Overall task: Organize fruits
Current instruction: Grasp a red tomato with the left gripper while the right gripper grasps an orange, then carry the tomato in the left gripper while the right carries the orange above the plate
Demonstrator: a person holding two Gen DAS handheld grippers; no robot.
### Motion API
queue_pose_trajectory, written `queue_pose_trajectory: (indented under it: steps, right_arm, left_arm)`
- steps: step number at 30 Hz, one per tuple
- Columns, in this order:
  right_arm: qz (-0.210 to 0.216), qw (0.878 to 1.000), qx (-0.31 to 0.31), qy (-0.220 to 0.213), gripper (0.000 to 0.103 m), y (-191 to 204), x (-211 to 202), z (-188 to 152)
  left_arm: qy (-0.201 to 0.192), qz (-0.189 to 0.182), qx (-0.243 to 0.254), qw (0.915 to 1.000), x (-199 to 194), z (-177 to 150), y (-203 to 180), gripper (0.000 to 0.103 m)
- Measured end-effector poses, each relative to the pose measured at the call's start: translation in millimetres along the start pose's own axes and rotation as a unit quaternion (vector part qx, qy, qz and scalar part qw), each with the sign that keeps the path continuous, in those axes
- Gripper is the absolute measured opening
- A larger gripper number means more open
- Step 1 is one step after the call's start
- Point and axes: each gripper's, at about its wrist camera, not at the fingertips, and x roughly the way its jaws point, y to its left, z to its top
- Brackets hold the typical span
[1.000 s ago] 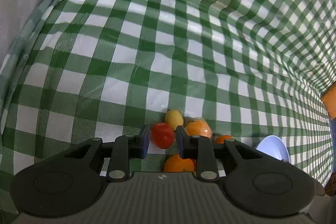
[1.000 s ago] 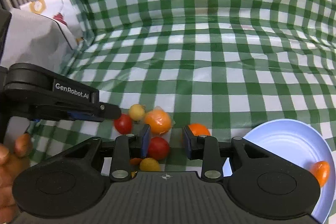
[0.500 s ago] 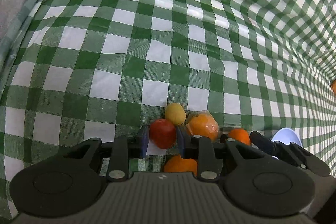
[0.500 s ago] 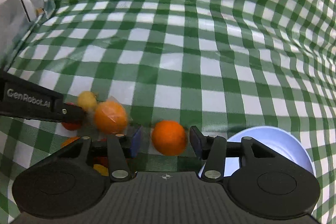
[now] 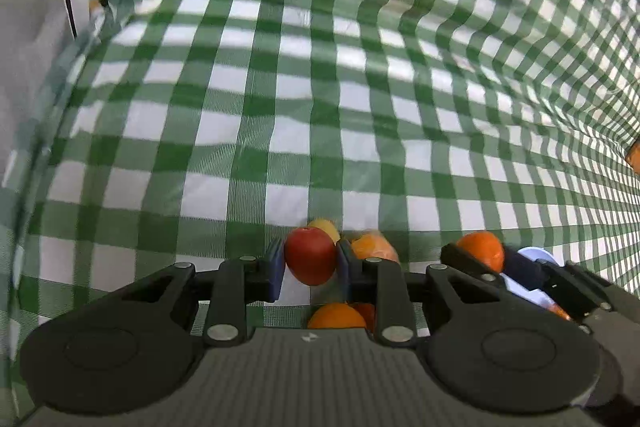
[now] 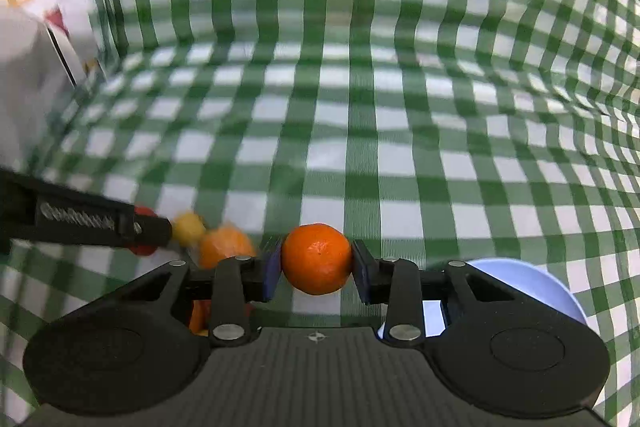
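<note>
My left gripper is shut on a red tomato and holds it above the green checked cloth. A yellow fruit and a wrapped orange fruit lie just behind it; another orange fruit shows below. My right gripper is shut on an orange mandarin, lifted off the cloth. It also shows in the left wrist view. The pale blue plate lies at the right, partly hidden by the gripper.
The left gripper's arm crosses the right wrist view at the left, over the fruit pile. The checked cloth rises at the back and sides. Grey fabric is at the far left.
Both grippers have risen from the cloth with their fruit: the left with the red tomato, the right with the mandarin, on which its jaws have closed. The views are slightly blurred.
</note>
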Motion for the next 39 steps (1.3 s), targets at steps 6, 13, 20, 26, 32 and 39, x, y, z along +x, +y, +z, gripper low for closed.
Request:
queue_pose_trajectory:
  steps: [6, 13, 20, 26, 32, 39]
  right_arm:
    - [0.014, 0.999, 0.002, -0.032, 0.038, -22.5, -35.6, 2.6]
    - [0.002, 0.999, 0.015, -0.033, 0.038, -58.3, -48.5, -4.2]
    - [-0.005, 0.999, 0.020, -0.038, 0.038, -72.6, -56.2, -10.0]
    - [-0.014, 0.999, 0.023, -0.033, 0.038, -87.3, -57.7, -14.9]
    - [-0.029, 0.999, 0.025, -0.025, 0.038, -106.1, -57.8, -22.4]
    - [-0.041, 0.999, 0.030, -0.019, 0.038, -122.8, -60.4, -29.0]
  left_arm:
    - [-0.022, 0.005, 0.037, 0.9991, -17.3, -4.1, -17.7, 0.030]
    - [-0.039, 0.004, 0.083, 0.9958, -27.0, -14.3, -46.7, 0.030]
    - [-0.049, 0.001, 0.123, 0.9912, -24.1, -25.1, -78.6, 0.030]
    - [-0.072, -0.031, 0.137, 0.9874, -29.4, -33.6, -98.7, 0.030]
    - [-0.087, -0.061, 0.156, 0.9821, -33.9, -40.5, -119.5, 0.030]
    - [-0.082, -0.068, 0.175, 0.9787, -25.2, -45.8, -136.6, 0.030]
